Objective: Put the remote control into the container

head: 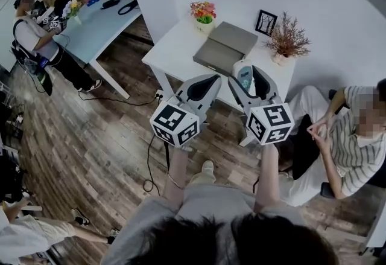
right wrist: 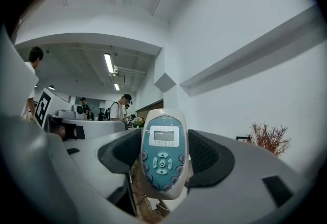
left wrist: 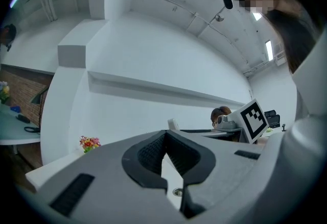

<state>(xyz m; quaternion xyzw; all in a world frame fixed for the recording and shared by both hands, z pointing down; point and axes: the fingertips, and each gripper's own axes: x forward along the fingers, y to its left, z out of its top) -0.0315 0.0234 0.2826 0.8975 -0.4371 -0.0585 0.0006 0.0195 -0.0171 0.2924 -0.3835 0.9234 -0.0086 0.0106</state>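
Note:
My right gripper (head: 244, 78) (right wrist: 162, 152) is shut on a white remote control (head: 243, 76) (right wrist: 162, 150) with a teal face, a small screen and round buttons; it stands upright between the jaws, held above the near edge of the white table (head: 175, 46). The grey lidded container (head: 226, 46) lies shut on that table, just beyond both grippers. My left gripper (head: 208, 81) (left wrist: 164, 152) hangs beside the right one, its jaws closed together with nothing between them.
On the table stand a small flower pot (head: 204, 15), a framed picture (head: 266, 22) and a dried-twig plant (head: 286, 38). A person in a striped shirt (head: 356, 137) sits at the right. Another person (head: 37, 34) stands by a blue table (head: 96, 23) at the far left.

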